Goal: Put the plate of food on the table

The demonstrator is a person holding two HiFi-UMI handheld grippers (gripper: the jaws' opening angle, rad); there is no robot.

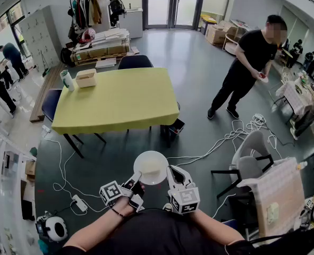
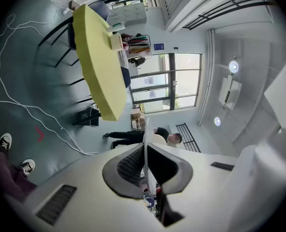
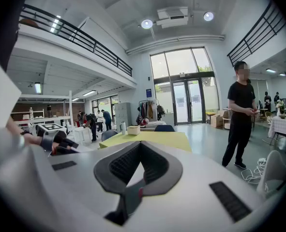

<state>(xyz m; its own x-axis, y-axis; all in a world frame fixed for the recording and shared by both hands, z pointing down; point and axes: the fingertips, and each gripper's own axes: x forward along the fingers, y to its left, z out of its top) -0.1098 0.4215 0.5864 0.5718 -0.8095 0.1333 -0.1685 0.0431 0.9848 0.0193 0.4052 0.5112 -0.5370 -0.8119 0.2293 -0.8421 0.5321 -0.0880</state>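
Note:
A white plate (image 1: 150, 167) with pale food on it hangs over the floor, short of the yellow table (image 1: 119, 101). My left gripper (image 1: 137, 177) is shut on the plate's near left rim. At the near right rim my right gripper (image 1: 171, 172) is also shut on it. In the left gripper view the plate (image 2: 145, 144) shows edge-on as a thin white line pinched in the left gripper (image 2: 145, 167). The right gripper view has the right gripper (image 3: 134, 170) closed over a white wedge of plate, with the table (image 3: 152, 138) ahead.
A tan box (image 1: 86, 77) and a cup (image 1: 66, 80) stand on the table's far left corner. Blue chairs (image 1: 135, 61) sit around it. A person in black (image 1: 251, 62) stands at the right. White cables (image 1: 236, 134) cross the floor. A grey chair (image 1: 249, 161) is near right.

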